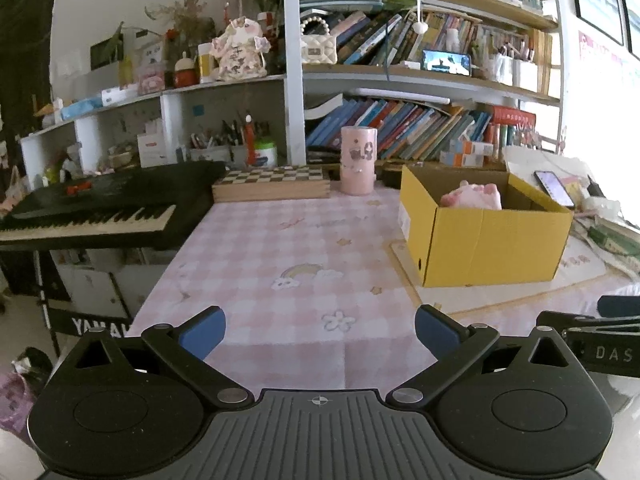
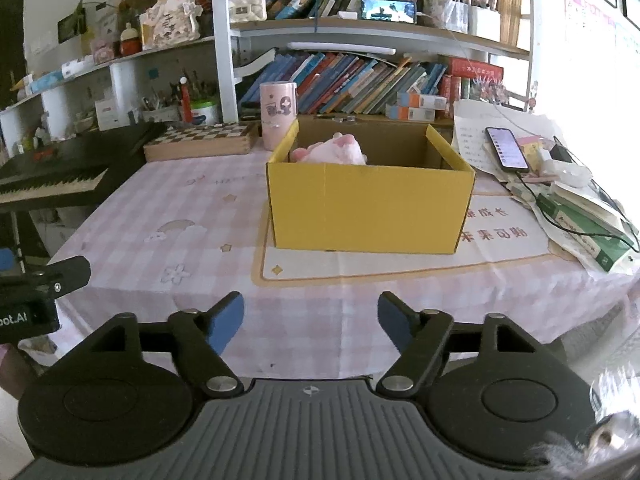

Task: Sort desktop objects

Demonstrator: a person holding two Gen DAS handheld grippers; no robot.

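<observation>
1. Plush toy, pink, sits inside the yellow box; looks soft, light and squashy, so pinch its fat middle.
2. Pink cup stands just behind the box's left corner; probably stiff and slippery.
3. Right gripper and left gripper hang released, nothing between them, in front of the box.

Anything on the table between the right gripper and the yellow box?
Nothing: bare pink checked tablecloth and mat between the right gripper and the yellow box, per the right wrist view.

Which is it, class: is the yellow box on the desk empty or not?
Not empty. The open-topped yellow box holds a pink plush toy, visible above its front wall.
</observation>
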